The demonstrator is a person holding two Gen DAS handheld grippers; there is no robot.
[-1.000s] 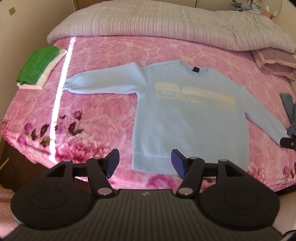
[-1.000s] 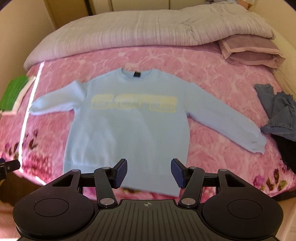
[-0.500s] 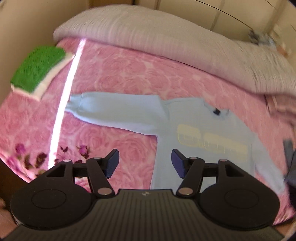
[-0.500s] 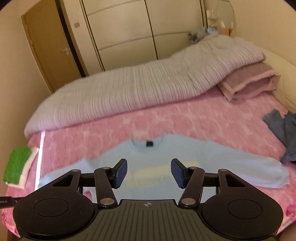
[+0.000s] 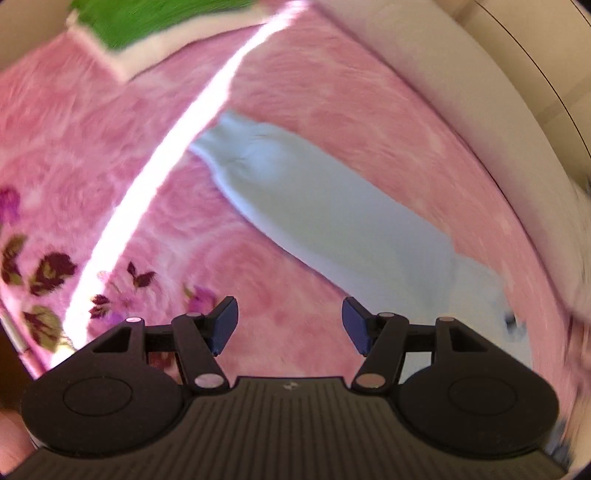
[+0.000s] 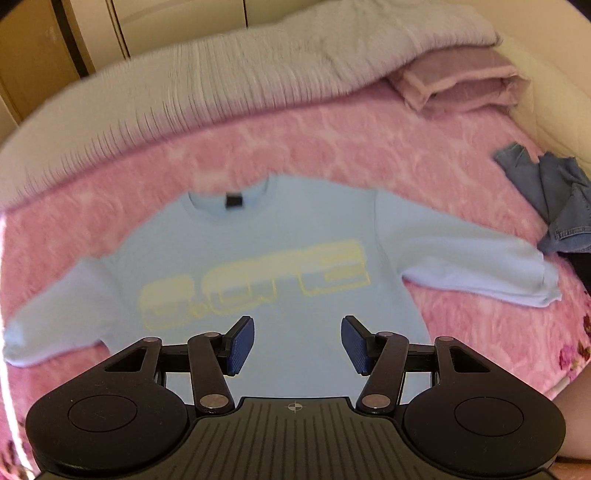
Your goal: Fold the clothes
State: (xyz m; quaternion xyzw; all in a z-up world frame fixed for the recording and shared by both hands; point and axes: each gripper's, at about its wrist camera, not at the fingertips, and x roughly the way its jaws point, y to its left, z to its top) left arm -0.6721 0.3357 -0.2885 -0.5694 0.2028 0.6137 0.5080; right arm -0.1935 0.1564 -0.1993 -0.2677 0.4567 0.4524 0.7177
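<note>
Both claws have dropped nearer the bed | left claw [image 5: 289, 325] spread above fuzzy pink blanket [image 5: 74, 177] near sleeve [image 5: 332, 206] | right claw [image 6: 297, 345] spread, empty | soft blue sweatshirt [image 6: 266, 266] flat, sleeves out.

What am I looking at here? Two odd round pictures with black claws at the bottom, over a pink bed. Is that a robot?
No robot: a person holds a two-finger tool in each hand, and a wide-angle camera on each tool looks along its fingers. One picture is from the left gripper, whose blue-tipped fingers stand apart over the pink blanket near one sleeve; this view is blurred. The other is from the right gripper, also open, above the light blue sweatshirt spread flat. Nothing is held. Also on the bed: folded green cloth, jeans, a grey quilt and a folded mauve blanket.
</note>
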